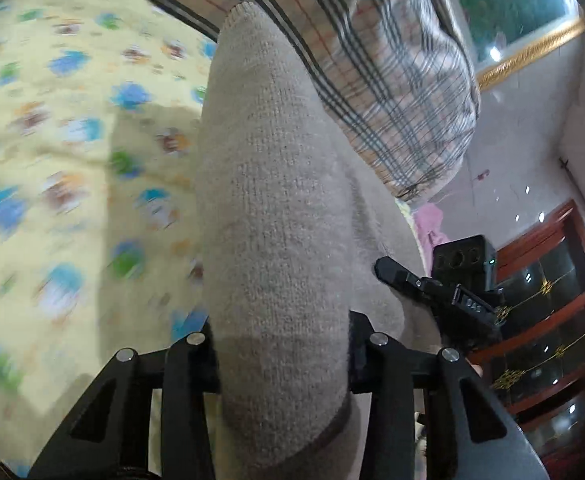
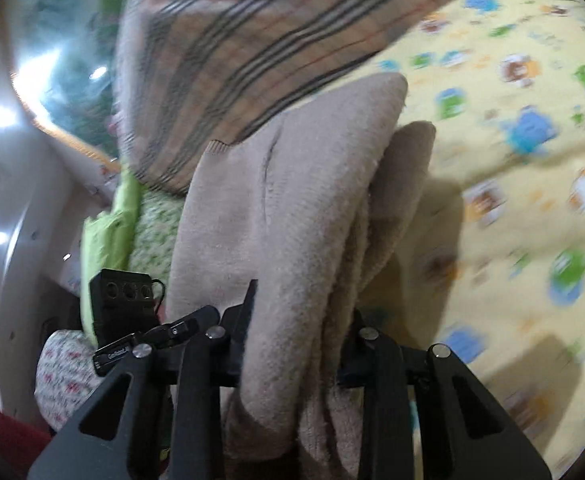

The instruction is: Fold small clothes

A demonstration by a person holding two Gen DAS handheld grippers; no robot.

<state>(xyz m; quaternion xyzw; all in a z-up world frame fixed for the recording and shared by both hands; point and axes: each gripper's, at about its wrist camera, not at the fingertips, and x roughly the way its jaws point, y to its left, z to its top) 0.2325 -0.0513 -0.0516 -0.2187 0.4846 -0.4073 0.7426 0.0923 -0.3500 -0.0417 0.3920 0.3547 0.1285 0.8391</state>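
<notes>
A beige knitted garment (image 1: 272, 180) hangs bunched and lifted above the bed, held from both ends. In the left wrist view it fills the space between the jaws of my left gripper (image 1: 282, 344), which is shut on a thick fold; the fingertips are hidden under the knit. My right gripper (image 1: 412, 280) shows at the garment's right edge. In the right wrist view the same garment (image 2: 312, 184) lies in several folds through my right gripper (image 2: 296, 340), which is shut on it. The left gripper (image 2: 160, 328) is beside it on the left.
A yellow bed sheet with cartoon prints (image 1: 52, 140) (image 2: 512, 160) lies below. A striped plaid blanket (image 1: 404, 80) (image 2: 232, 40) is piled behind the garment. Green fabric (image 2: 112, 220) lies at the left. A dark wooden glass cabinet (image 1: 540, 320) stands at the right.
</notes>
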